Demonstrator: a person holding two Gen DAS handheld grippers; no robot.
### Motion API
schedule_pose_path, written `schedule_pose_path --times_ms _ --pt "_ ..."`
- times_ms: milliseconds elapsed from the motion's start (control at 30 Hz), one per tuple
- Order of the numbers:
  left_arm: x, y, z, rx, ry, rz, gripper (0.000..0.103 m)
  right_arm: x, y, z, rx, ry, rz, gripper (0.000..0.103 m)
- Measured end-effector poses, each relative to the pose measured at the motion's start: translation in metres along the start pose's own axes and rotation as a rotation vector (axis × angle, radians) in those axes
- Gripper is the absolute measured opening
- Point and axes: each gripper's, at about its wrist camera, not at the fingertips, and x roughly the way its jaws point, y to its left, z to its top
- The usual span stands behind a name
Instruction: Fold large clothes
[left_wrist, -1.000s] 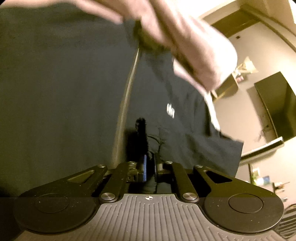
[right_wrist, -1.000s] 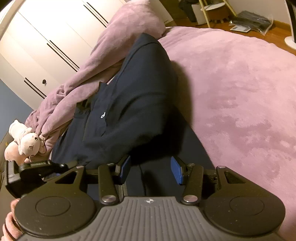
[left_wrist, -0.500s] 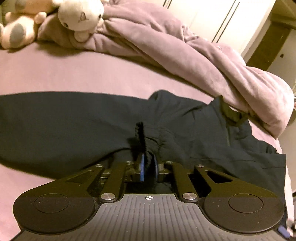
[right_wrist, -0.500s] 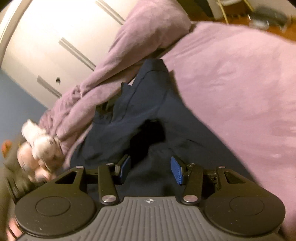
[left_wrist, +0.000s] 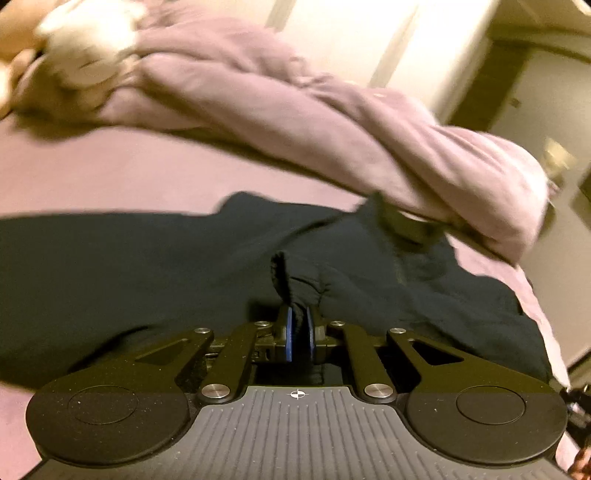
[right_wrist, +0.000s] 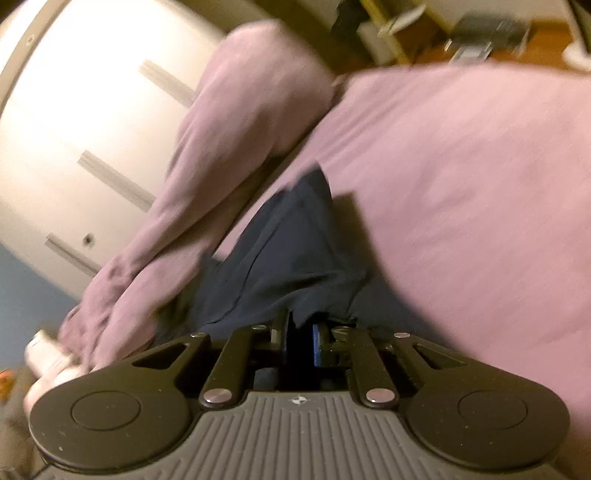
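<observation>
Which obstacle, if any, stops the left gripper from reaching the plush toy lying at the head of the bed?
Probably none in its path, but the left gripper is shut on the dark garment. Bare bedspread lies between it and the plush toy; it would likely have to release first.

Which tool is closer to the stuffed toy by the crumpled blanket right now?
Probably the left, though blur leaves it uncertain. The left tool faces the stuffed toy across the bed; the right tool has it off to its side.

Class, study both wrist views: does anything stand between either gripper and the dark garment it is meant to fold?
Nothing visible does. The left gripper is shut on a bunched fold of the dark garment, and the right gripper is shut on its fabric too. The crumpled pink blanket lies beyond.
</observation>
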Motion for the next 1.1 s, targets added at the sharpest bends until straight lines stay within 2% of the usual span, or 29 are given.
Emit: schedule_pose_path --times_ms 67,167,233,333,367,400,467,533,600,633,667,700,733,800,867,933,967,1033,1100 --pt "0.013 -0.02 -0.004 0.091 -0.014 0.048 0.01 -0.002 -0.011 0.002 -0.005 -0.033 -0.034 0.01" --pt "0.031 -0.026 -0.009 0.125 0.027 0.13 0.014 0.005 -0.015 -0.001 -0.055 0.013 -0.064 0.009" --pt "0.029 -0.019 -0.013 0.126 0.031 0.155 0.02 -0.005 -0.013 0.004 -0.074 0.033 -0.049 0.014" --pt "0.011 -0.008 -0.014 0.143 0.012 0.202 0.033 -0.036 -0.011 0.012 -0.108 0.023 -0.027 0.029" --pt "0.005 -0.004 -0.013 0.149 0.007 0.213 0.037 -0.046 -0.01 0.012 -0.122 0.0 -0.03 0.039" --pt "-0.002 0.0 -0.012 0.15 0.0 0.222 0.04 -0.059 -0.011 0.012 -0.138 -0.043 -0.035 0.041" --pt "-0.015 0.004 -0.007 0.121 -0.018 0.208 0.042 -0.07 -0.009 0.015 -0.162 -0.1 -0.061 0.043" --pt "-0.022 -0.001 -0.002 0.081 -0.032 0.168 0.049 -0.068 0.004 0.015 -0.193 -0.124 -0.033 0.043" --pt "-0.02 -0.015 0.001 0.068 -0.058 0.115 0.063 -0.045 0.031 0.01 -0.266 -0.089 -0.007 0.043" --pt "-0.017 -0.023 0.001 0.077 -0.072 0.098 0.066 -0.032 0.045 0.005 -0.311 -0.064 0.017 0.042" --pt "-0.012 -0.032 0.0 0.096 -0.087 0.082 0.071 -0.014 0.061 0.0 -0.363 -0.043 0.033 0.038" --pt "-0.003 -0.041 -0.001 0.118 -0.1 0.079 0.073 0.006 0.079 -0.009 -0.439 -0.035 0.04 0.031" --pt "0.007 -0.048 -0.003 0.137 -0.101 0.088 0.073 0.024 0.093 -0.016 -0.511 -0.033 0.031 0.029" --pt "0.032 -0.056 -0.01 0.159 -0.076 0.119 0.07 0.06 0.114 -0.027 -0.593 -0.01 0.021 0.028" --pt "0.053 -0.054 -0.018 0.139 -0.039 0.159 0.068 0.089 0.123 -0.038 -0.662 0.025 0.001 0.028" --pt "0.07 -0.047 -0.027 0.128 0.007 0.175 0.071 0.108 0.12 -0.047 -0.739 0.068 -0.033 0.023" --pt "0.073 -0.045 -0.033 0.164 -0.006 0.18 0.074 0.114 0.114 -0.049 -0.78 0.078 -0.055 0.013" --pt "0.073 -0.043 -0.041 0.244 -0.025 0.197 0.083 0.109 0.098 -0.04 -0.831 0.051 -0.038 0.01" --pt "0.073 -0.031 -0.041 0.205 -0.007 0.164 0.086 0.102 0.081 -0.024 -0.835 0.016 -0.056 0.002"
